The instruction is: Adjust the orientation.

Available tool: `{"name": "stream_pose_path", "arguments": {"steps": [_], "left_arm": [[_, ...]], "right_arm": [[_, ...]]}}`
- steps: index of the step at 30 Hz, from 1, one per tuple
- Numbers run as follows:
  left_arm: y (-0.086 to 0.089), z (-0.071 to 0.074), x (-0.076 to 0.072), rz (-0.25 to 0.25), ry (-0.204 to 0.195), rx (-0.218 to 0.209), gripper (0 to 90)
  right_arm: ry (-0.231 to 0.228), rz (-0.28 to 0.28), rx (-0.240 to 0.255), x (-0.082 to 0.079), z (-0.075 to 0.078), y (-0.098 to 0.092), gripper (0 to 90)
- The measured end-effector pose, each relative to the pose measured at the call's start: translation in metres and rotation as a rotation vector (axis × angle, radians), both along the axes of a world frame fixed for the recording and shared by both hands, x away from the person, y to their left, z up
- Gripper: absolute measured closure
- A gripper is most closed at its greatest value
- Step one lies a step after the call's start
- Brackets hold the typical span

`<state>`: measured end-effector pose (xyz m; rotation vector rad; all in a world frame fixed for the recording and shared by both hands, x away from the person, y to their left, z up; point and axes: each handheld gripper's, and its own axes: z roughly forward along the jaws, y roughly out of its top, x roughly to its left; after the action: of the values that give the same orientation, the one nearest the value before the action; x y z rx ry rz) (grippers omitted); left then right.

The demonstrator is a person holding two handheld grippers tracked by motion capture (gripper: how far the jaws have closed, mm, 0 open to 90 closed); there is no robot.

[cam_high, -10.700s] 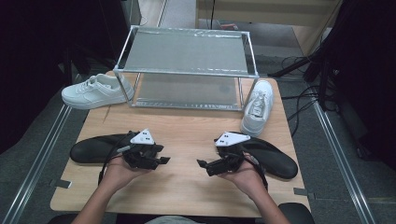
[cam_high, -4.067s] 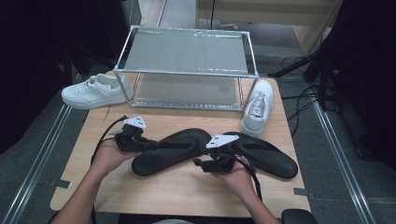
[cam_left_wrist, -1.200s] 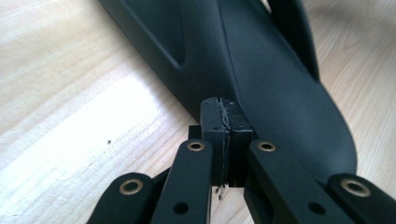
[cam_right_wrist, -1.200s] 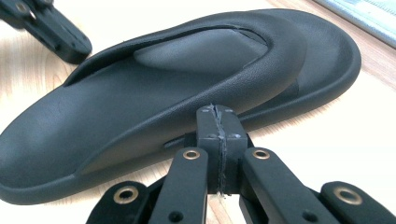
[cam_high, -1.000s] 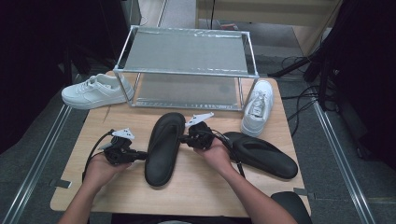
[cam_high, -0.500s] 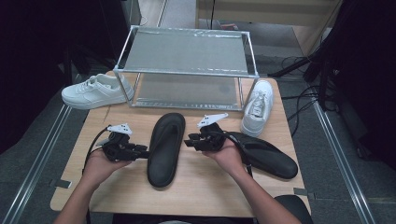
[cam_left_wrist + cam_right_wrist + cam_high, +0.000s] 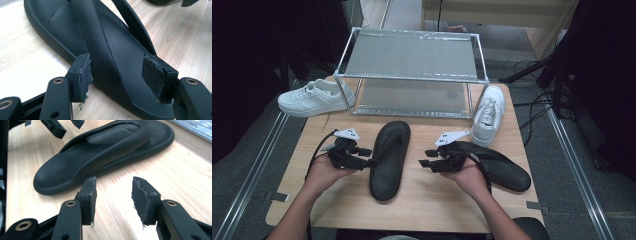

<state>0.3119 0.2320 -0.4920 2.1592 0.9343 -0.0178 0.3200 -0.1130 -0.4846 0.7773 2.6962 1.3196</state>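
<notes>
Both grippers (image 7: 367,156) (image 7: 426,159) open — slipper (image 7: 390,157) lies lengthwise, front-to-back.

black tools (image 7: 371,161), torn pads (image 7: 85,75), brass screws

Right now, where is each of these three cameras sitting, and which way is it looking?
High view: above the person's side, looking forward and down at the table; both forearms, left tongs, right tongs.
Left gripper view: rides the left tongs, looking along open jaws that straddle the black sandal.
Right gripper view: rides the right tongs, facing that sandal across bare wood.
Shared: all three show the middle sandal.
</notes>
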Motion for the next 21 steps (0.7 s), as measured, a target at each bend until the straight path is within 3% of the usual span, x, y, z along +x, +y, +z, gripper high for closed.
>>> {"name": "stream_pose_path", "arguments": {"steps": [1, 8, 21], "left_arm": [[0.0, 0.001, 0.001, -0.004, -0.002, 0.001, 40.2], [-0.004, 0.002, 0.007, -0.013, -0.003, -0.007, 39.6], [-0.009, 0.002, 0.017, -0.024, -0.008, -0.006, 38.3]], "right_arm": [[0.006, -0.004, 0.024, -0.003, -0.001, -0.007, 56.0], [0.008, -0.037, 0.042, -0.008, 0.002, -0.025, 55.5], [-0.018, -0.105, 0.04, -0.021, 0.006, -0.067, 54.3]]}}
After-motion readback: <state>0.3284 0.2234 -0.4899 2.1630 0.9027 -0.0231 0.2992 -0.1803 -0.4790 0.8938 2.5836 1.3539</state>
